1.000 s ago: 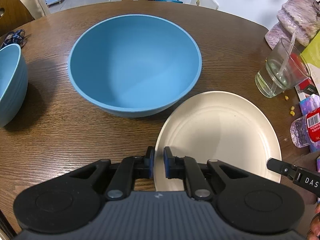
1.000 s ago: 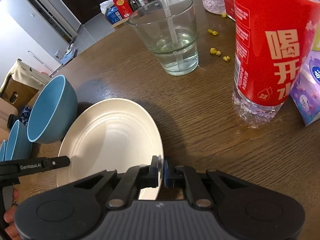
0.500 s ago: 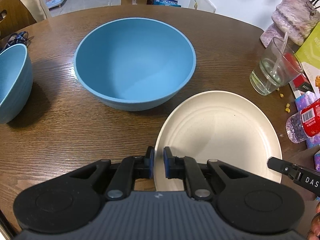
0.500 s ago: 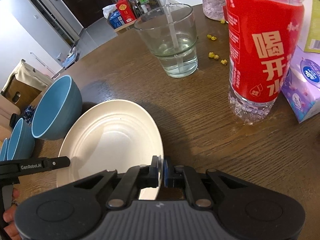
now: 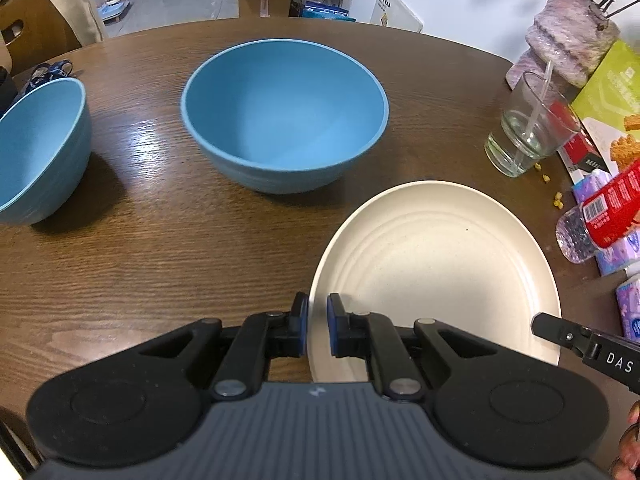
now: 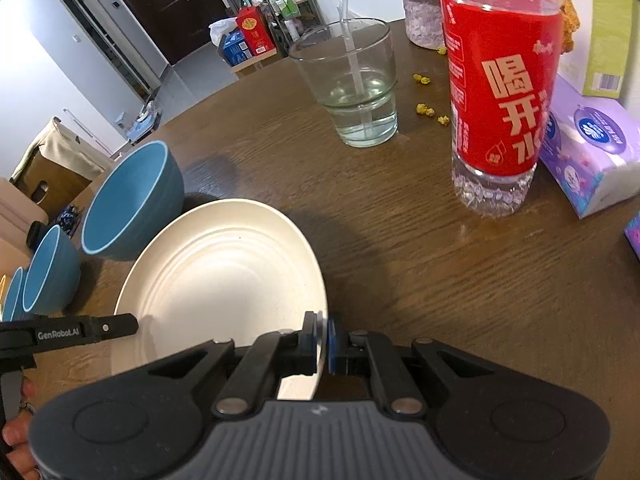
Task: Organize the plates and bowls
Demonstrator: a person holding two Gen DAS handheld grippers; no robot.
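Two hand-held grippers clamp one cream plate [image 5: 436, 264] by opposite sides of its rim above a round wooden table [image 5: 160, 260]. The left gripper [image 5: 317, 330] is pinched narrow on the plate's left rim, blue pads either side of the edge; the right gripper [image 6: 320, 340] is closed tight on the right rim. The plate sits at the table's near edge, toward the right, its far side close to the big bowl [image 5: 284, 114] but apart from it. That blue bowl stands upright near the table's centre. A second blue bowl [image 5: 38, 148] stands well apart at the left edge, and the right wrist view shows a third one [image 6: 12, 300] beyond it, cut off by the frame. Along the right edge stand a glass [image 5: 528, 128] with a little water and a straw, a red-labelled bottle [image 6: 500, 96], a tissue pack [image 6: 592, 152] and a green box [image 5: 612, 92], with yellow crumbs [image 6: 430, 112] scattered between the glass and the bottle. Fingertips [image 6: 16, 440] of the person's left hand show at the lower left of the right wrist view.
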